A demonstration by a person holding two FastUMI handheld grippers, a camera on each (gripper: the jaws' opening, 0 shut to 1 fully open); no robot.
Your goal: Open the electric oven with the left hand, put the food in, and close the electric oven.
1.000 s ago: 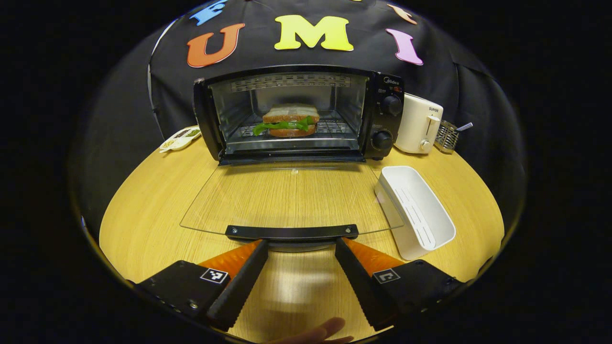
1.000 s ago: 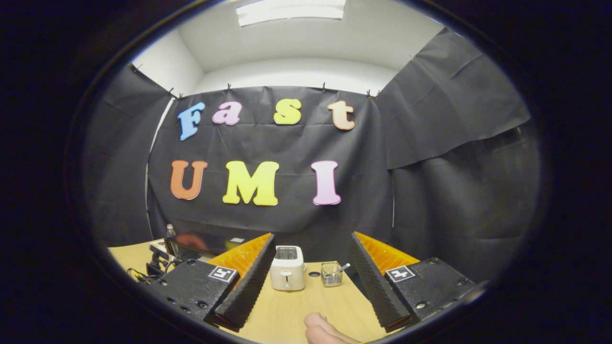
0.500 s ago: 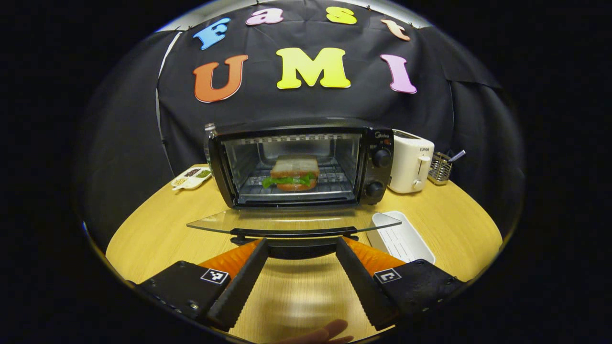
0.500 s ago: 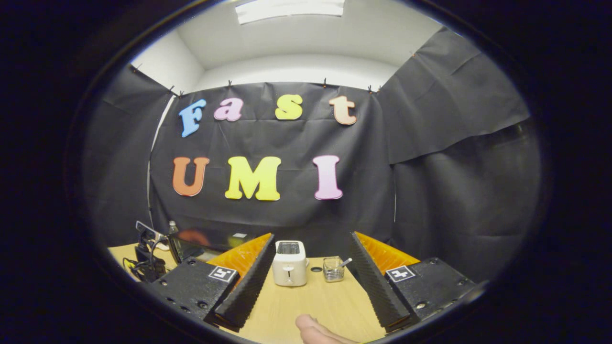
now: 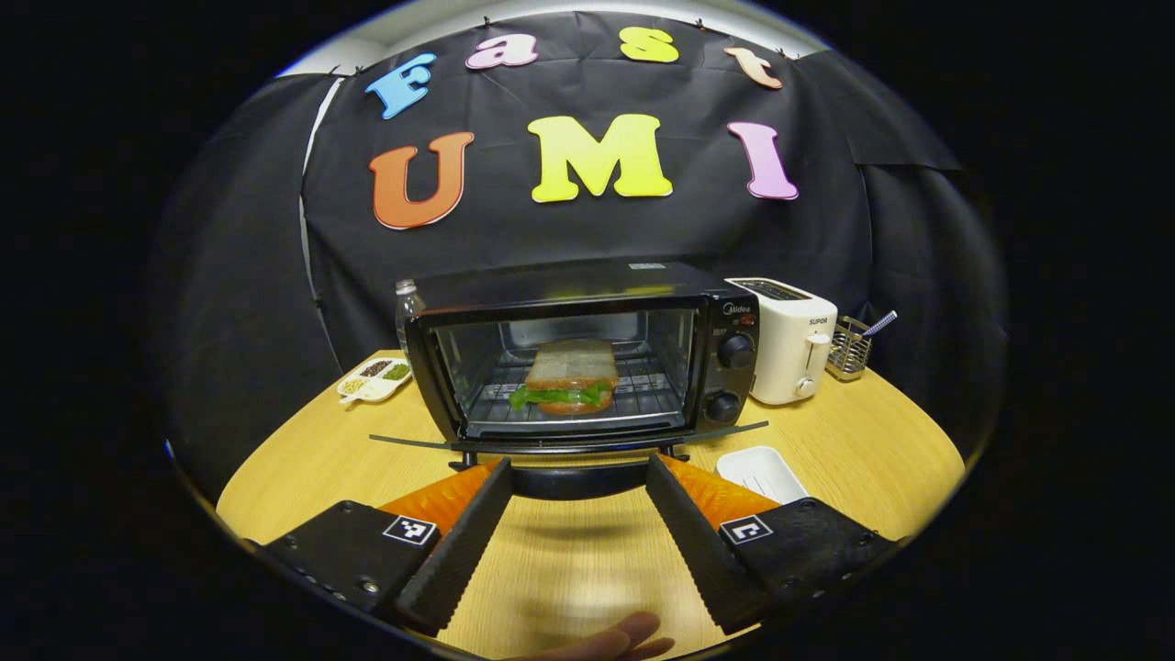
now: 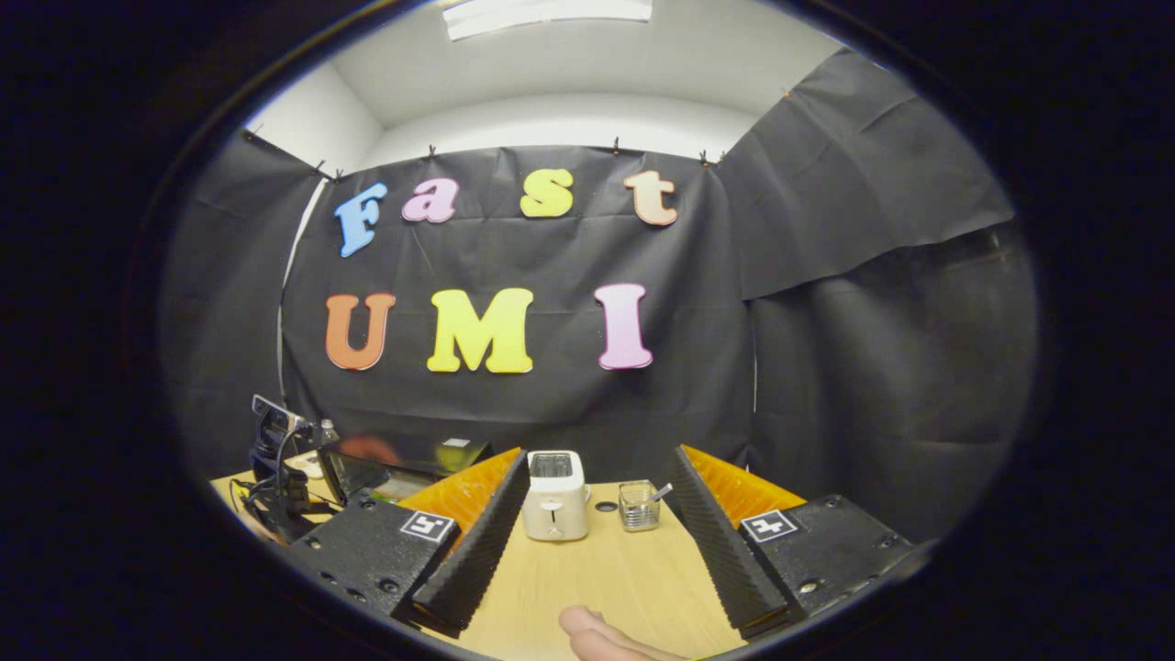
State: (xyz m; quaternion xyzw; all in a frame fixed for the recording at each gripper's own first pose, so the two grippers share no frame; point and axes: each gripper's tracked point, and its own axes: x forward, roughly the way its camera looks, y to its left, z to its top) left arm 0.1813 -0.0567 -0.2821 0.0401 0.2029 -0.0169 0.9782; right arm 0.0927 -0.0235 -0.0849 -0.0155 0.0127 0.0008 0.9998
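Note:
The black electric oven (image 5: 725,317) stands at the back of the round wooden table (image 5: 303,459). A sandwich (image 5: 569,376) with green lettuce lies on its rack. The glass door (image 5: 413,443) hangs partly raised, seen edge-on, and its dark handle (image 5: 587,481) sits right at the tips of my left gripper (image 5: 578,466). That gripper is open, its fingers spread wider than the handle's middle and not pressing on it. My right gripper (image 6: 598,459) is open and holds nothing, off to the right above the table. It sees the oven (image 6: 395,464) at its left.
Right of the oven stand a white toaster (image 5: 791,340) and a wire holder (image 5: 849,347) with a utensil. A white oblong tray (image 5: 760,473) lies in front of them. A divided seasoning dish (image 5: 374,378) and a bottle (image 5: 407,303) are left of the oven.
The oven door has swung up from lying flat open to a partly raised, edge-on position. My left gripper rose with the handle at its fingertips. The right gripper stayed nearly still.

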